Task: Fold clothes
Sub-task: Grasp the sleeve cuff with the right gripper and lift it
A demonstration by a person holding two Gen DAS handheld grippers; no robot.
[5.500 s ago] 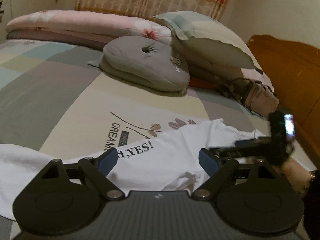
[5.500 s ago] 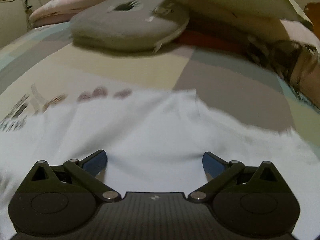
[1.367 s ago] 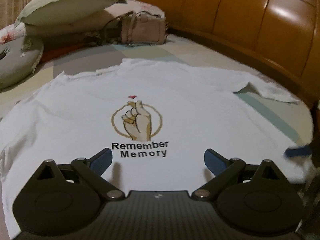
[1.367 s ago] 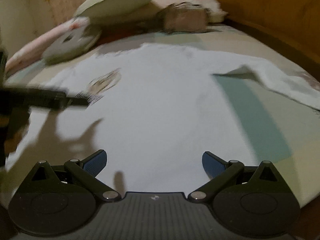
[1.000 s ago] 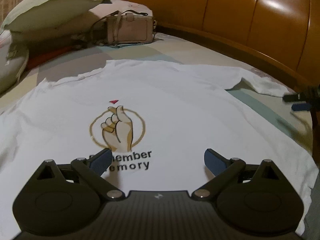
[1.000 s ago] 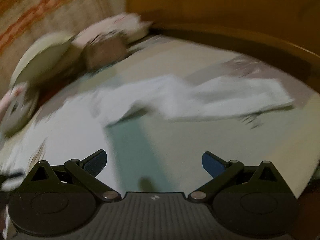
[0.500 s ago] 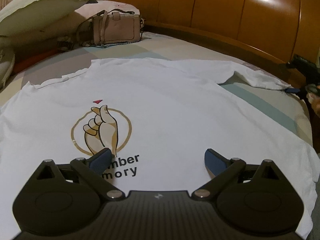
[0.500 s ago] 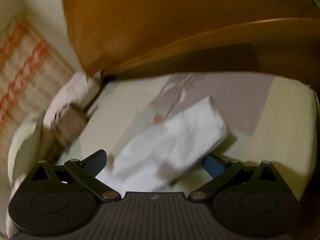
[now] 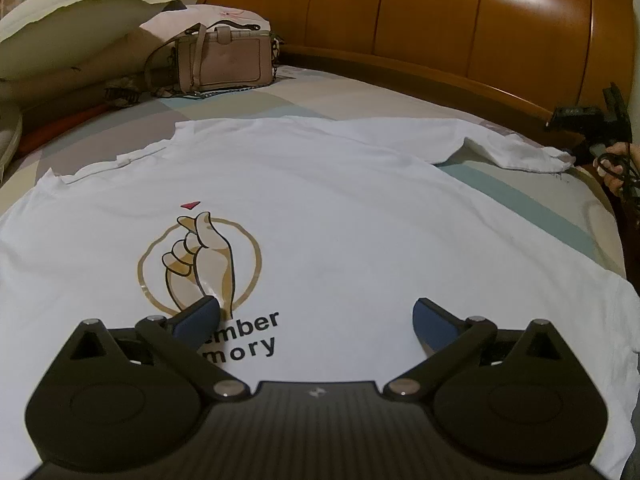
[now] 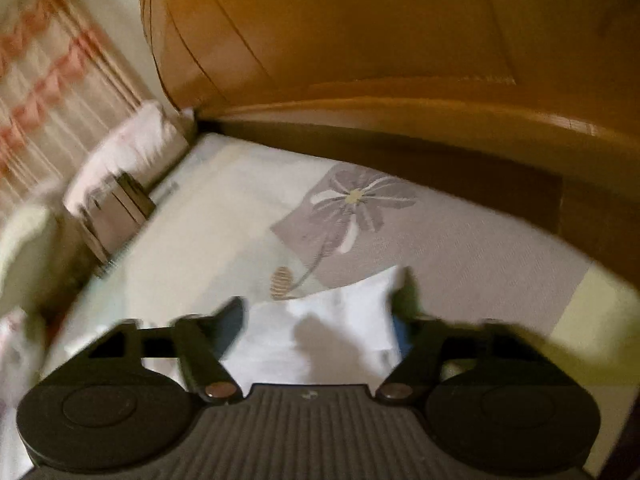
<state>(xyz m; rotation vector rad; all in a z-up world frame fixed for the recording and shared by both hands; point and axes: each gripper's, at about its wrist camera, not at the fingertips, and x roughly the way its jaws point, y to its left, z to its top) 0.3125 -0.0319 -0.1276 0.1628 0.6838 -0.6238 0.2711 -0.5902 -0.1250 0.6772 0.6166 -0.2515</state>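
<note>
Your right gripper point(image 10: 320, 320) closes around the T-shirt point(image 9: 320, 208) sleeve point(image 10: 328, 320) at the bed's point(image 10: 480, 248) headboard-side edge; left gripper point(image 9: 316, 316) hovers wide. Next, fold the sleeve inward.

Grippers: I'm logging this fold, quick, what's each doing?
Left gripper: open, empty, over the white T-shirt.
Right gripper: closing around the sleeve, not yet clamped.

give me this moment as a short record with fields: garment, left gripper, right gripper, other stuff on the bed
garment: white t-shirt, spread flat on the bed, print side up
left gripper: open, over the lower print, nothing between its jaws
right gripper: jaws closing, the sleeve between them
sleeve: at the bed's edge, near the headboard
other: pink handbag and pillows beyond the collar
</note>
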